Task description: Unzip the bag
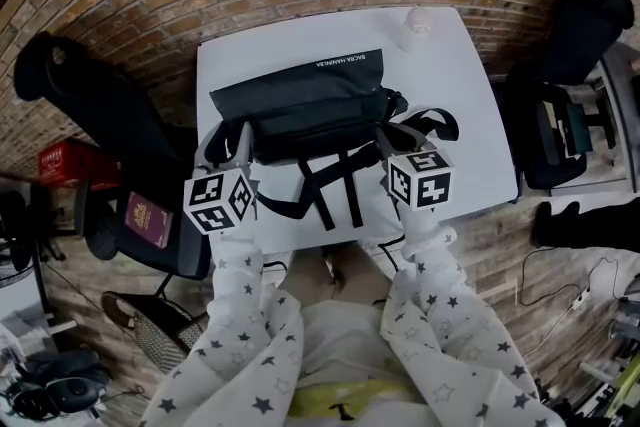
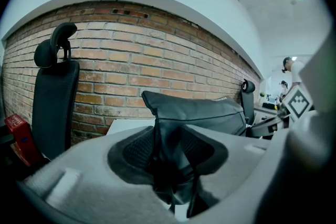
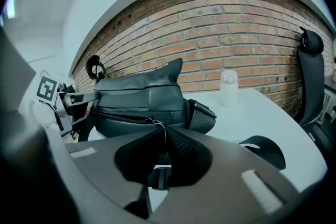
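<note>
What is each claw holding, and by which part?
Left claw pinches the bag by a fold of fabric at its left end. Right claw grips the zipper pull on the bag's front.

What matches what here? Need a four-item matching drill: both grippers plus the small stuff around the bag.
Things:
1. left gripper
2. right gripper
3. white bottle
4. red booklet

Places or states:
A. stands near the table far edge
B. shut on the zipper pull
C. lies on the black chair
D. shut on one end of the bag

Pairs: 1-D, 2-B, 3-A, 4-C
</note>
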A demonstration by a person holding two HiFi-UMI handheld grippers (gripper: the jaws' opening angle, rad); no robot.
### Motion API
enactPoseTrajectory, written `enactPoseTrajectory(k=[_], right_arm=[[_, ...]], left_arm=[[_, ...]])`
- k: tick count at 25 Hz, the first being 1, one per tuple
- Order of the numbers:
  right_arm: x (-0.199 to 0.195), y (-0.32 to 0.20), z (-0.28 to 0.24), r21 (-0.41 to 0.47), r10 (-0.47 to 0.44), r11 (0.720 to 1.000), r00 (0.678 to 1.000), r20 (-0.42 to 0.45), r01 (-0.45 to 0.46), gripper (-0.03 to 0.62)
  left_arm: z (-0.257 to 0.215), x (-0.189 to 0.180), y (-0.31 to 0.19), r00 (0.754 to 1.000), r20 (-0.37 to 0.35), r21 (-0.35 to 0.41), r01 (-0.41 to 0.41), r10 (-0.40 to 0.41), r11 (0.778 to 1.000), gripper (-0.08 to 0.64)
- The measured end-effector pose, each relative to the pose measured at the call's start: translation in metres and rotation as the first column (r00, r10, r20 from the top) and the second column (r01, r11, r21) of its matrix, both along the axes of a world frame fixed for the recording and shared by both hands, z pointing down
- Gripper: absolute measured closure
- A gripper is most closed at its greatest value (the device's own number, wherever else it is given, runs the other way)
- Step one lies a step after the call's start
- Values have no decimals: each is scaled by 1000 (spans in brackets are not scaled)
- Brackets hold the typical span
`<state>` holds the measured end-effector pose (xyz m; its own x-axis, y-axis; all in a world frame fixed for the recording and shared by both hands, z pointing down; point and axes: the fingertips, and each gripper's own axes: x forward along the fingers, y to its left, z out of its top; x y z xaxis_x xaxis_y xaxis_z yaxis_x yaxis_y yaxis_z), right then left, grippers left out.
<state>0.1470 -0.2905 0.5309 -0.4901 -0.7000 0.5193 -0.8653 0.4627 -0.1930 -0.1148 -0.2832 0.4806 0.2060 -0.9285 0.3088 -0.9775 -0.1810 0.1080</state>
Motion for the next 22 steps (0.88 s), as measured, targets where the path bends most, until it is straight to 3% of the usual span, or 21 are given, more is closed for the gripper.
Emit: enactPoseTrajectory(k=[17, 22], right_arm=[[25, -3, 2, 5, 80, 997, 997, -11, -80, 572], [23, -1, 6, 1, 40, 999, 999, 3, -40, 571]], left_arm=[[1, -3, 1, 1000, 1, 4, 22, -22, 1000, 397], [3, -4, 1, 999, -9, 4, 36, -36, 999, 397]])
